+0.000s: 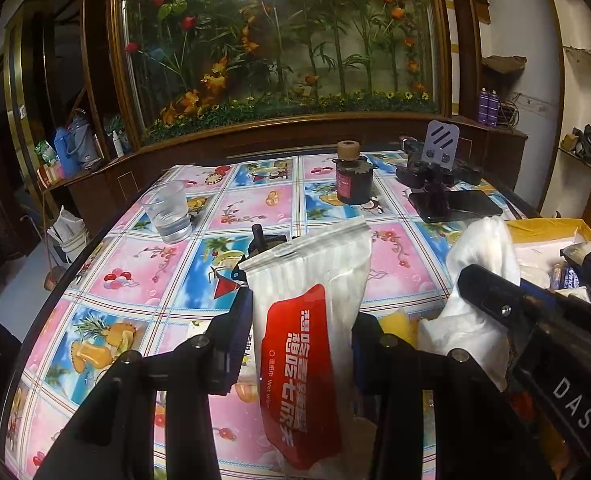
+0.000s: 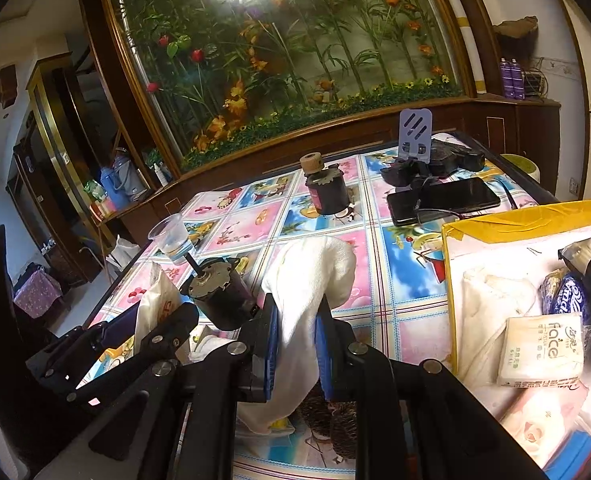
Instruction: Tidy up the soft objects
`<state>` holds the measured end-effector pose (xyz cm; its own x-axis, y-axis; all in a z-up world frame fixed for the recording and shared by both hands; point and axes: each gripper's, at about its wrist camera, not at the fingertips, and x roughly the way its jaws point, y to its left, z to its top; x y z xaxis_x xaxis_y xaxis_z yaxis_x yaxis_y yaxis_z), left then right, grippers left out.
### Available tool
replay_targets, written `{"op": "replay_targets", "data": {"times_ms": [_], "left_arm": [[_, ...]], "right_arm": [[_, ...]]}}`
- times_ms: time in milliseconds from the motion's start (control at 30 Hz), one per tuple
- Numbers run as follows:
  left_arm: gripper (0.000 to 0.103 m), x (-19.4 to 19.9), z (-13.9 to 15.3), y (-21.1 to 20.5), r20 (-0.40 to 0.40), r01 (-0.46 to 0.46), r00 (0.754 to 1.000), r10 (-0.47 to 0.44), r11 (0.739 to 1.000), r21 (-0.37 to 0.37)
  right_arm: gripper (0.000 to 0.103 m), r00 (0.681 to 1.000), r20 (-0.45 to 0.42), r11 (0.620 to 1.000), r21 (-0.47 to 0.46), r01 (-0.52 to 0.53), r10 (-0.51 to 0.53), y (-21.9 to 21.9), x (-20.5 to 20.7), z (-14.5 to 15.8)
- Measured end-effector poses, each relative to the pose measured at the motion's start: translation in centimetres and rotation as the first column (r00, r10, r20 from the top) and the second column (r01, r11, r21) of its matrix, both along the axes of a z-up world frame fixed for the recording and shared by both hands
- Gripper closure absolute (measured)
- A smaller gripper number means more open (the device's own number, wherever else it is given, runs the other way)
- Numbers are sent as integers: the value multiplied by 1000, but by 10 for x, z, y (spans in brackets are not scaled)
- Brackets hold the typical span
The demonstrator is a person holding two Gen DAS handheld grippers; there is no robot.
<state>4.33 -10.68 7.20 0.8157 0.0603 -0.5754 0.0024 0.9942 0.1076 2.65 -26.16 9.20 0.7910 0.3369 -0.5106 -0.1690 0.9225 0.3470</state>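
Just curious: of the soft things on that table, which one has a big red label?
The wet-wipes packet held upright in the left gripper; the white cloth in the right gripper is plain.

Left wrist view: mounted just behind the left gripper (image 1: 295,344), looking forward and down along its fingers, very near the wet-wipe pack (image 1: 307,320) at frame centre. Right wrist view: same mounting on the right gripper (image 2: 295,344), tilted down, close on the white cloth (image 2: 311,272). Shared by both: patterned table (image 1: 167,264), plastic cup (image 1: 167,212), dark jar (image 1: 353,178), phone (image 1: 459,204), yellow box (image 2: 519,220), flower display (image 1: 279,40) across the top.
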Motion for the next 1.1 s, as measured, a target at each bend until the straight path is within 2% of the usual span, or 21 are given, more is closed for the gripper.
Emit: {"op": "replay_targets", "data": {"times_ms": [433, 1100], "left_arm": [[62, 0, 1, -1, -17, 5, 1000, -6, 1000, -24], [62, 2, 5, 5, -10, -15, 1000, 15, 999, -30]], "right_arm": [[84, 999, -20, 999, 17, -31, 32, 4, 2, -3], [84, 1000, -4, 999, -26, 21, -21, 7, 4, -5]]}}
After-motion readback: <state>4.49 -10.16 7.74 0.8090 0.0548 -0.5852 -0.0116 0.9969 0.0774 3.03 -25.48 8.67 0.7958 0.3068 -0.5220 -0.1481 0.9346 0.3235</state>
